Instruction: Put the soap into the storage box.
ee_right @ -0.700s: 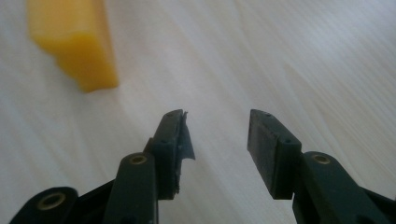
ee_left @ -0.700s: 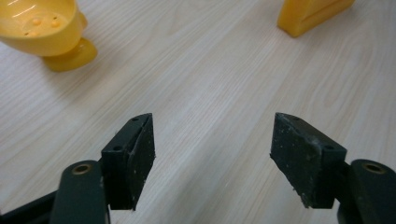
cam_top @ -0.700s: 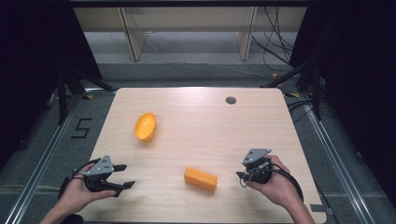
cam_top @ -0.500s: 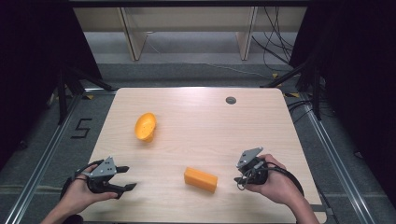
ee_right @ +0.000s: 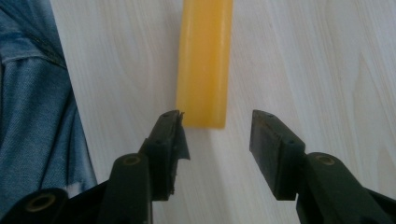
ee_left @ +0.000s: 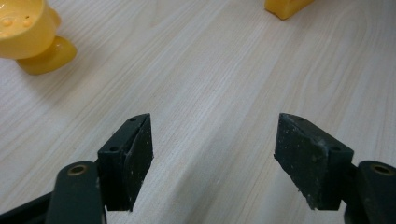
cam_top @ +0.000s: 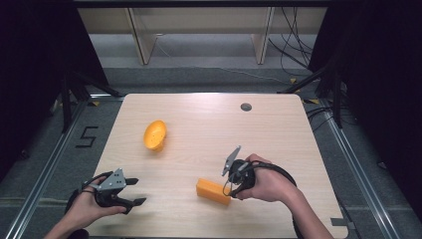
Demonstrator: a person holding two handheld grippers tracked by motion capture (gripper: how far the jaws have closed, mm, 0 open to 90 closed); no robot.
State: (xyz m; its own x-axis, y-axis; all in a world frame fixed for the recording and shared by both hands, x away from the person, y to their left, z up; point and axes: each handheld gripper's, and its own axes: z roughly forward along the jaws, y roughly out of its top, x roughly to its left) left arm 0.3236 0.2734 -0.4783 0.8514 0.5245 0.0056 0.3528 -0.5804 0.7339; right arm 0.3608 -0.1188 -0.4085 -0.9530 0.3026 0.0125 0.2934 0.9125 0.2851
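At the centre of the high view, a pale wooden counter [cam_top: 209, 134] carries two yellow-orange things: a bowl-like cup [cam_top: 155, 135] lying on its side at centre left, and a rectangular block [cam_top: 213, 191] toward the lower middle. The right tongs [cam_top: 230, 188], held in a hand [cam_top: 266, 181] entering from the lower right, sit at the block's right end; their grey plate tilts upward. The left tongs [cam_top: 135, 191] rest in a hand [cam_top: 88, 208] at the lower left, pointing right, well apart from both things. A small dark disc [cam_top: 246, 106] lies near the counter's upper edge.

In the left gripper view, the left tongs [ee_left: 212, 149] stand spread wide over bare wood, pinching nothing. The yellow cup [ee_left: 28, 35] sits in the upper left corner, and a corner of the block [ee_left: 287, 6] shows at the top right.

In the right gripper view, the right tongs [ee_right: 215, 135] are spread, their tips flanking the near end of the block [ee_right: 204, 60], which runs up the middle of the frame. Blue denim [ee_right: 32, 102] covers the left edge.
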